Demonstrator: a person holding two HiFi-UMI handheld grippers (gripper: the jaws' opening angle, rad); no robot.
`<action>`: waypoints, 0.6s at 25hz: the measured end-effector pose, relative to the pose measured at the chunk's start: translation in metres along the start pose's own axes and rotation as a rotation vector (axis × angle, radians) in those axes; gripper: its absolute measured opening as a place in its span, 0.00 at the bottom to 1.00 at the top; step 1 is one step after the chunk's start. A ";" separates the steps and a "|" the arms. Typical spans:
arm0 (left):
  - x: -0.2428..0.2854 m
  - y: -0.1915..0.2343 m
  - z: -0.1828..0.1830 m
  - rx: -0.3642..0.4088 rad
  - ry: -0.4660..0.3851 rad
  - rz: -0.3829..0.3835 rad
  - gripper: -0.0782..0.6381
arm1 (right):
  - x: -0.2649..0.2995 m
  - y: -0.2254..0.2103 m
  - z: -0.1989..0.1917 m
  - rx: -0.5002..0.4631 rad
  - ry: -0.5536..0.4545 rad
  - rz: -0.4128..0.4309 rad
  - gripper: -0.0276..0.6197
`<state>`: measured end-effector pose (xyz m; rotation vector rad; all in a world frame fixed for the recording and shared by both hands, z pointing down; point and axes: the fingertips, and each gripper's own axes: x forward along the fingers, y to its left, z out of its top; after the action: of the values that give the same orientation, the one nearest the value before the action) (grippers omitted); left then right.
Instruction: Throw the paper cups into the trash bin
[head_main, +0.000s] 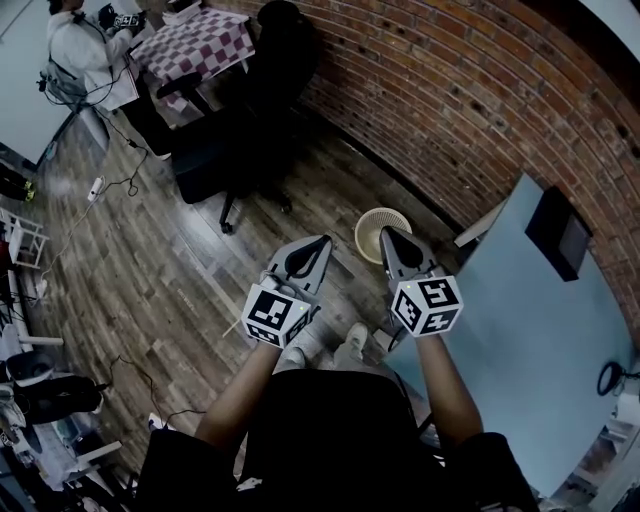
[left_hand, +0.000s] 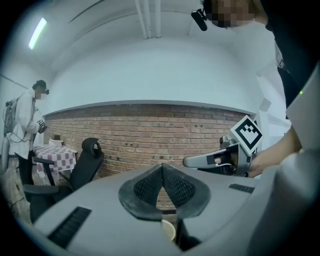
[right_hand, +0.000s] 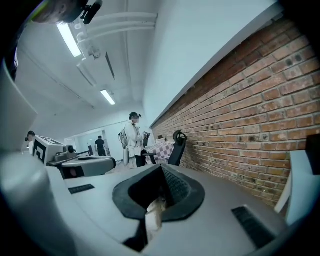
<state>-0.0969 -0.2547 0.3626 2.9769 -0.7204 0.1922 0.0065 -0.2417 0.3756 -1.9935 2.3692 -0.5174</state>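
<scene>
The beige mesh trash bin (head_main: 372, 222) stands on the wood floor by the brick wall, just ahead of both grippers. My left gripper (head_main: 322, 240) is shut and holds nothing; its tip is just left of the bin. A bit of the bin (left_hand: 168, 229) shows through the slit under its pads (left_hand: 150, 186). My right gripper (head_main: 386, 232) hangs over the bin's rim, jaws closed to a point. In the right gripper view a pale beige patch (right_hand: 155, 212) fills the slit low between the jaws; whether it is paper or the bin below is unclear. No paper cup shows plainly.
A light blue table (head_main: 520, 330) is at my right, with a black object (head_main: 558, 232) on its far edge. A black office chair (head_main: 250, 110) and a checkered table (head_main: 200, 40) stand farther off. A person in white (head_main: 80, 45) stands there; cables cross the floor.
</scene>
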 end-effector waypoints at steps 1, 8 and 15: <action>-0.005 0.000 0.003 0.003 -0.006 -0.007 0.12 | -0.001 0.006 0.001 -0.004 -0.003 -0.002 0.04; -0.044 0.011 0.013 -0.006 -0.033 -0.043 0.12 | -0.006 0.052 0.004 -0.025 -0.022 -0.035 0.04; -0.081 0.024 0.022 -0.002 -0.066 -0.074 0.12 | -0.009 0.098 0.010 -0.090 -0.032 -0.070 0.04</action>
<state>-0.1769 -0.2422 0.3311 3.0141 -0.6156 0.0889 -0.0837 -0.2218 0.3396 -2.1118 2.3523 -0.3838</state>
